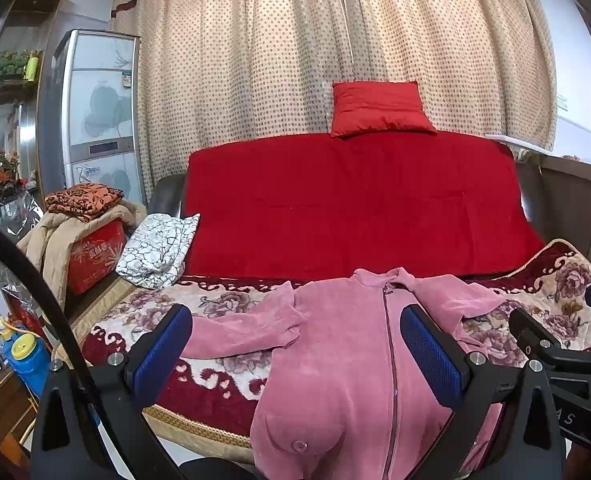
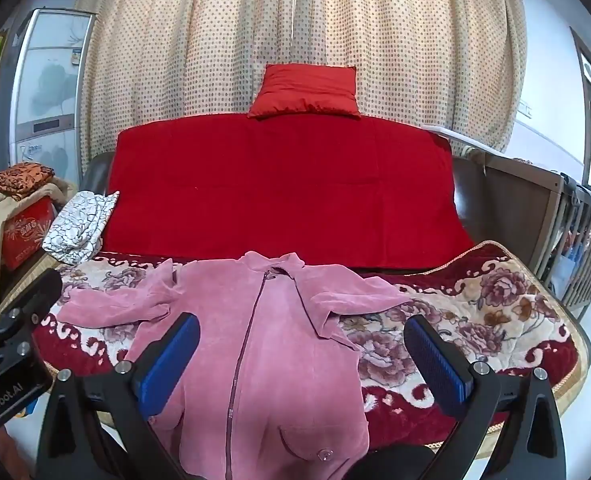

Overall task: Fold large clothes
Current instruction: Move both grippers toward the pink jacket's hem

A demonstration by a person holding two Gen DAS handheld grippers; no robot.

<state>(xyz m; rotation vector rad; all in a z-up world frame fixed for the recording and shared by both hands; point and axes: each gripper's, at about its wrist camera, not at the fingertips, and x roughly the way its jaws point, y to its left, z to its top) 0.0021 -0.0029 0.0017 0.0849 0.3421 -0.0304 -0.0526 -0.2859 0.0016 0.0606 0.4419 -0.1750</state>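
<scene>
A large pink zip-up garment (image 1: 335, 344) lies face up on a floral blanket (image 1: 143, 312) over the sofa seat, sleeves spread to both sides, hem hanging over the front edge. It also shows in the right wrist view (image 2: 279, 332). My left gripper (image 1: 295, 340) is open and empty, hovering above the garment's left half. My right gripper (image 2: 301, 344) is open and empty above the garment's right half. The right gripper's body shows at the right edge of the left wrist view (image 1: 551, 344); the left gripper's body shows at the left of the right wrist view (image 2: 15, 328).
A red cover (image 1: 347, 208) drapes the sofa back, with a red pillow (image 1: 379, 108) on top. A white patterned cushion (image 1: 157, 250) leans at the sofa's left. A red box (image 1: 95, 256) with folded cloths stands beyond it. A wooden crib (image 2: 555, 224) stands at the right.
</scene>
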